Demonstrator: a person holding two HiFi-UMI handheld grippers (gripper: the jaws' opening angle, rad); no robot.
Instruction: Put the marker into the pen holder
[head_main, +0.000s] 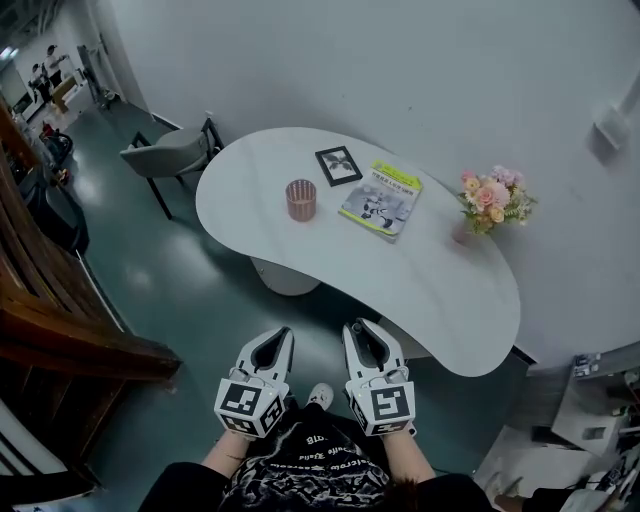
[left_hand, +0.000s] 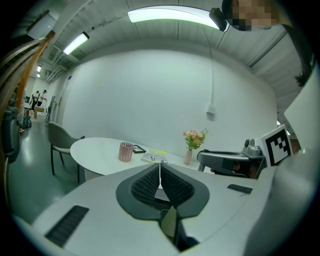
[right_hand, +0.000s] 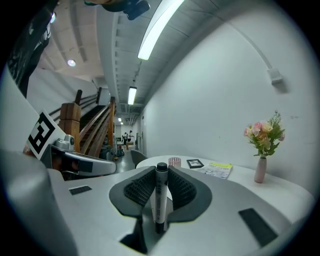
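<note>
Inside right tool (right_hand: 161, 172): marker (right_hand: 160, 200) was clamped mid-barrel | likely light, stiff, slick | left tool (left_hand: 160, 172) was closed, empty

Head cam looks steeply down from well back of the table (head_main: 440, 290); both gripper views sit low and near level, facing the same far table along their own jaws; all three share the holder (head_main: 301, 199), book (head_main: 381, 199) and flowers (head_main: 493, 197).
</note>
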